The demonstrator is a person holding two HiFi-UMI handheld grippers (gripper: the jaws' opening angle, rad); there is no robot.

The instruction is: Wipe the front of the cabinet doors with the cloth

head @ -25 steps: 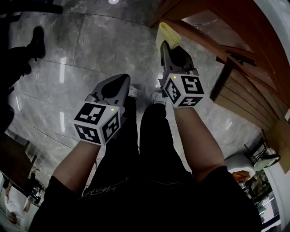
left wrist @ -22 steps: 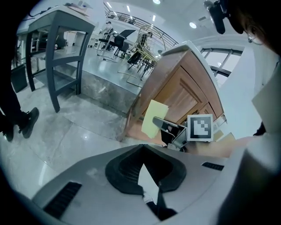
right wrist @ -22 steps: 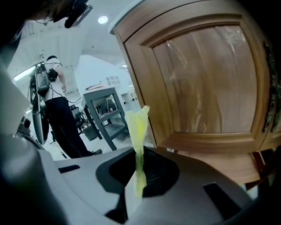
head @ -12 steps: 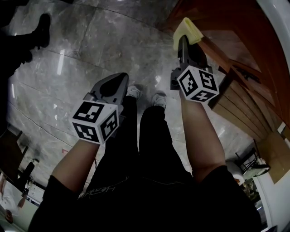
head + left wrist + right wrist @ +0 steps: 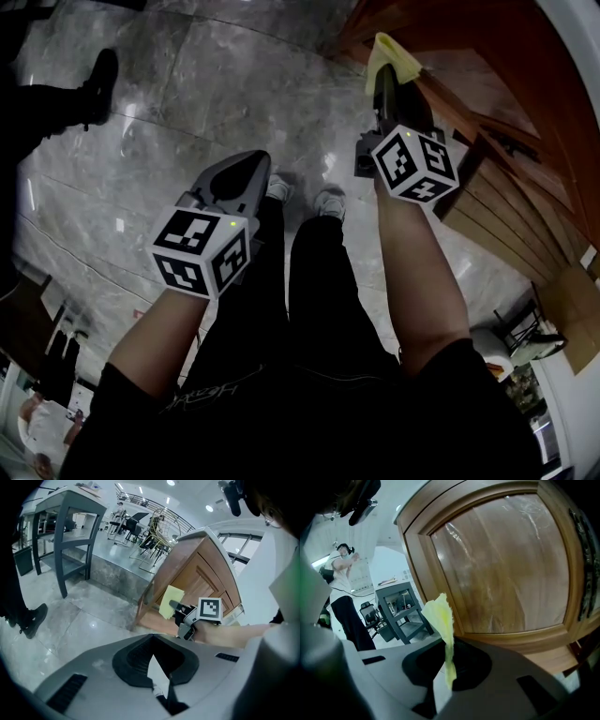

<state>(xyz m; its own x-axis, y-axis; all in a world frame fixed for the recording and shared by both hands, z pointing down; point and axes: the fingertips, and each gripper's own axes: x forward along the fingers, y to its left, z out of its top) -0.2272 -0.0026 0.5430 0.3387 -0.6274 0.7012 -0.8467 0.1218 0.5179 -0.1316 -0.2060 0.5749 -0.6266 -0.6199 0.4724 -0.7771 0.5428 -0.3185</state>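
At cabinet door [image 5: 501,564], right gripper [image 5: 449,663] pinching yellow cloth [image 5: 439,613]

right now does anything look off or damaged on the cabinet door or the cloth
Nothing stands out. The yellow cloth is pinched upright in the right hand-held gripper, close to the wooden cabinet door. The door looks intact, with only a faint streaky sheen on its panel.

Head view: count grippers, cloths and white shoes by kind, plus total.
grippers: 2, the left gripper and the right gripper
yellow cloth: 1
white shoes: 2
total: 5
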